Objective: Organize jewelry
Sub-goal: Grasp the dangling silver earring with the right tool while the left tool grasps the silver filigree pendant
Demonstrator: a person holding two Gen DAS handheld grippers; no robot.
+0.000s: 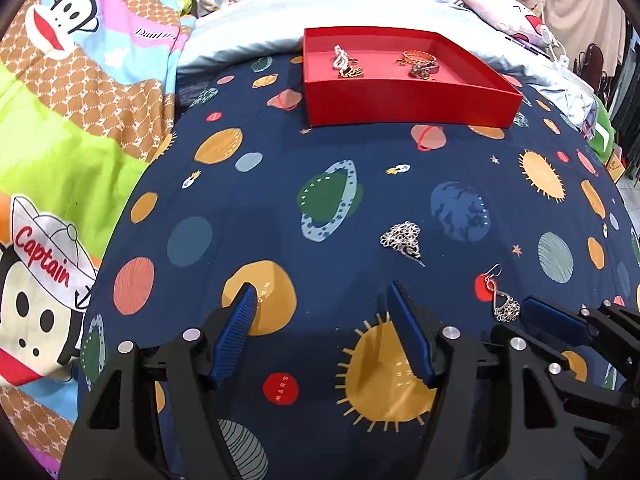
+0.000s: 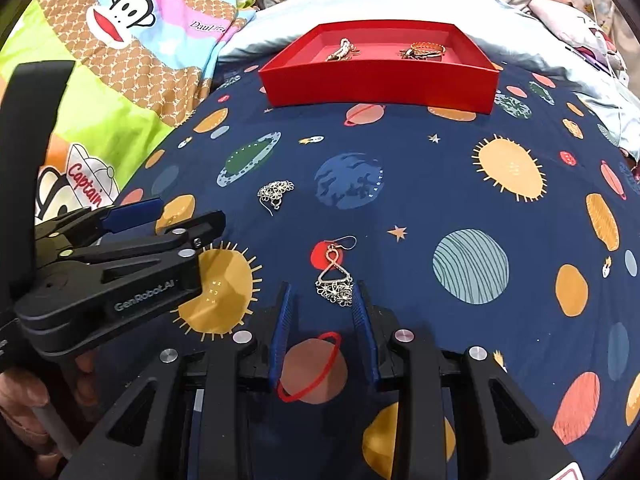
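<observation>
Left tongs [image 1: 322,300]: black angular plastic frame, 2 ribbed blue pads, round silver screws, "GenRobot.AI" lettering on the side. Right tongs [image 2: 322,300]: same black frame, blue pads, silver screws.

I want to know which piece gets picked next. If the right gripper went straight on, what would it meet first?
Probably the dangling earring, lying on the cloth just ahead of its open jaws.

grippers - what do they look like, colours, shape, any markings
Both match. The left gripper and the right gripper have black angular plastic bodies with triangular cut-outs and round silver pivot pins, and two narrow fingers faced with ribbed dark blue pads. The right wrist view shows pale "GenRobot.AI" lettering along the left gripper's side. No cables or sleeves show.
</observation>
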